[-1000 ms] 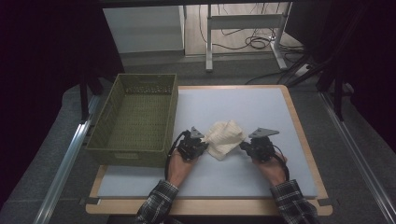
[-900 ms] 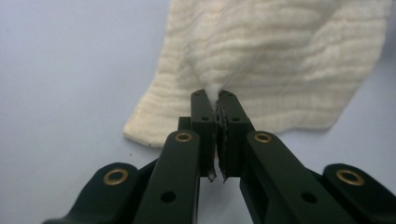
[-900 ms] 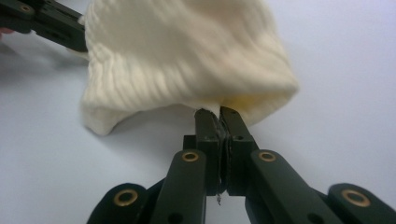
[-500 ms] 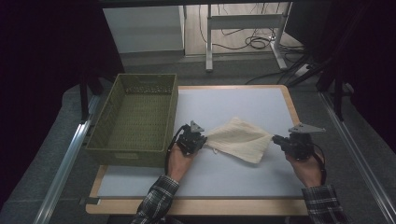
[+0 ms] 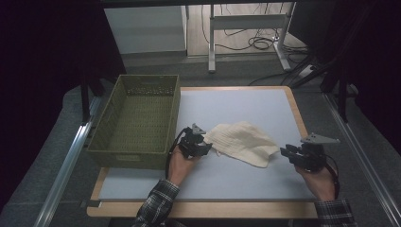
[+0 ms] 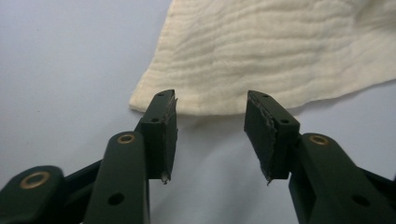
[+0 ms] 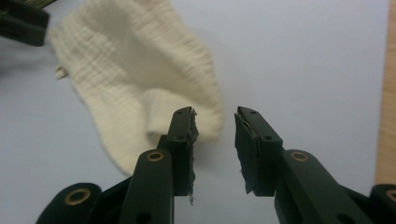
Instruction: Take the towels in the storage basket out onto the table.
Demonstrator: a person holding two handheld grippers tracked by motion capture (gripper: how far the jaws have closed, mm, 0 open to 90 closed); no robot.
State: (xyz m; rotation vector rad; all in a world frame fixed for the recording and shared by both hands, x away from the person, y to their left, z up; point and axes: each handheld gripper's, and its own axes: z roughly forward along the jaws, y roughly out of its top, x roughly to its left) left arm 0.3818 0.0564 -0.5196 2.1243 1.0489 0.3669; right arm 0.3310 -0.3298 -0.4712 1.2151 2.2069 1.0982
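A pale blue surface [image 5: 227, 106] with a wooden rim sits in a dim room, cables and metal table legs on the floor beyond it. On its left part stands an olive woven basket [image 5: 137, 120]. To the right of the basket, near the middle of the surface, a cream cloth [image 5: 243, 142] lies spread out and rumpled, one edge folded under at its right end.

The left gripper [image 5: 195, 143] rests just beside the cloth's left corner. Its jaws have just been opening and now stand apart with nothing between them; in the left gripper view the cloth's edge [image 6: 280, 51] lies just past the tips, and I cannot tell whether it touches them.

The right gripper [image 5: 302, 153] is held a little off the cloth's right end. Its jaws have just been opening too, with a clear gap and bare surface between them. In the right gripper view the folded end of the cloth [image 7: 140, 84] lies beyond the tip of one jaw, not pinched.
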